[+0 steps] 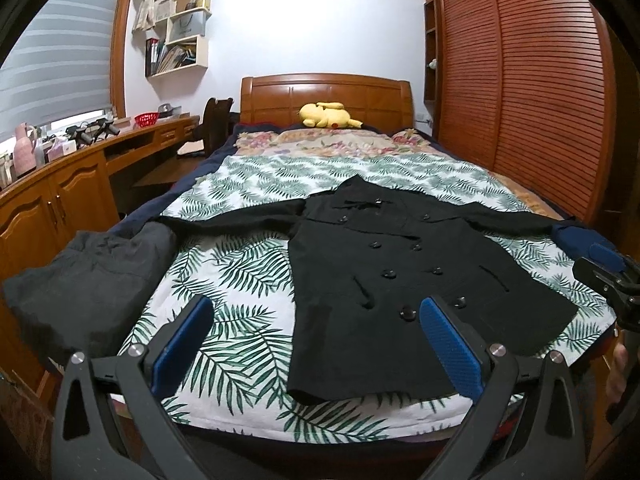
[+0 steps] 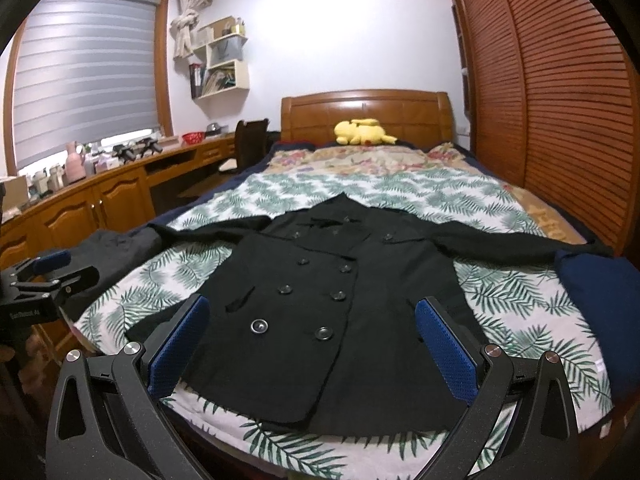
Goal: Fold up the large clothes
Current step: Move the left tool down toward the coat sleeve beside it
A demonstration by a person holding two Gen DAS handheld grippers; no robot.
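A black double-breasted coat (image 1: pixel 400 280) lies flat, front up, on the leaf-print bed cover (image 1: pixel 232 264), sleeves spread to both sides, hem toward me. It also shows in the right wrist view (image 2: pixel 320 300). My left gripper (image 1: pixel 316 312) is open and empty, held above the foot of the bed over the coat's left hem. My right gripper (image 2: pixel 312 312) is open and empty above the coat's lower middle. The right gripper shows at the right edge of the left wrist view (image 1: pixel 612 276), and the left gripper at the left edge of the right wrist view (image 2: pixel 52 272).
A dark grey garment (image 1: pixel 88 280) lies at the bed's left edge. A navy cloth (image 2: pixel 600 304) lies at the right edge. A yellow plush toy (image 1: pixel 328 115) sits by the wooden headboard (image 1: pixel 324 92). A wooden desk (image 1: pixel 80 168) runs along the left, a slatted wardrobe (image 1: pixel 540 80) along the right.
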